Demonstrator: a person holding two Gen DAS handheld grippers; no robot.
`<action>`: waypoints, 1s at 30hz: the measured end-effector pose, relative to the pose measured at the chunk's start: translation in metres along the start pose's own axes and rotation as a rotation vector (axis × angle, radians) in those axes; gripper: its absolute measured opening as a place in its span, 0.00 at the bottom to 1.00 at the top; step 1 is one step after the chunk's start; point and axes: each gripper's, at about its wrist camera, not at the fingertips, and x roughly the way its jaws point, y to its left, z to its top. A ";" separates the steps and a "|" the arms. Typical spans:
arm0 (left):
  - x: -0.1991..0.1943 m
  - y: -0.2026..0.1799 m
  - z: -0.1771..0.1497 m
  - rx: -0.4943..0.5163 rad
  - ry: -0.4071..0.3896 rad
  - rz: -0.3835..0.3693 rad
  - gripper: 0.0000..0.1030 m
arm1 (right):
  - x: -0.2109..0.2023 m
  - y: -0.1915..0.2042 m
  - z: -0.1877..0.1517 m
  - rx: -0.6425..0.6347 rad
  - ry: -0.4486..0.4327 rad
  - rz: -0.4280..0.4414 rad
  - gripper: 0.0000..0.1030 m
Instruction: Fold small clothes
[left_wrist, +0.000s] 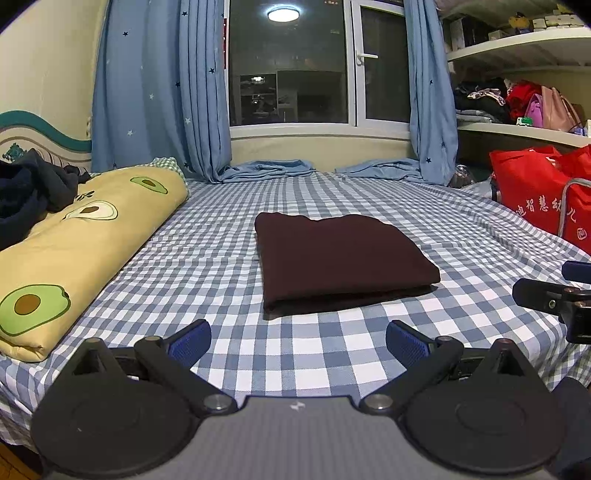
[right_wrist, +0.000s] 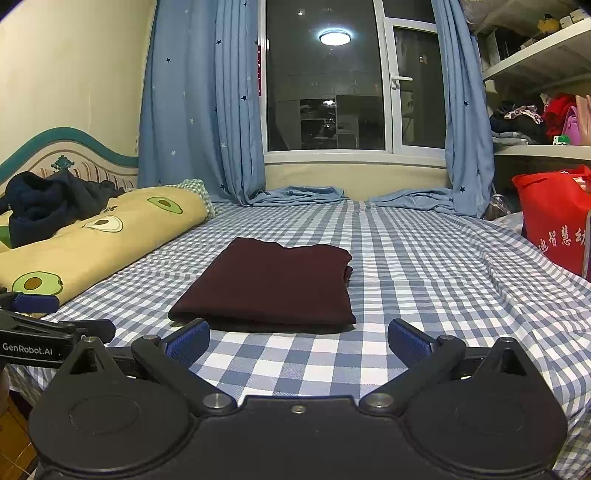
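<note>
- We see the maroon garment (left_wrist: 343, 262) lying folded on the bed (left_wrist: 229, 251); this fold looks finished.
- Our left gripper (left_wrist: 298, 341) and right gripper (right_wrist: 298, 341) gape empty; next, set it aside.

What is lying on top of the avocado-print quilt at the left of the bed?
A heap of dark navy clothes sits on the avocado-print quilt, near the headboard. The quilt surface beneath the heap is covered, so nothing there can be seen.

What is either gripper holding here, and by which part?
Nothing. The left gripper and right gripper are both open and empty, short of the folded maroon garment lying on the checked bedsheet.
</note>
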 end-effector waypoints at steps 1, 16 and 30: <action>0.000 0.000 0.000 0.001 -0.001 0.001 1.00 | 0.000 0.000 0.000 0.000 0.000 -0.001 0.99; -0.001 0.000 -0.001 0.008 -0.005 0.013 1.00 | -0.003 0.001 0.000 -0.001 -0.008 -0.005 0.99; 0.000 -0.001 -0.003 0.011 -0.002 0.006 1.00 | -0.003 0.002 -0.001 -0.005 -0.004 -0.013 0.99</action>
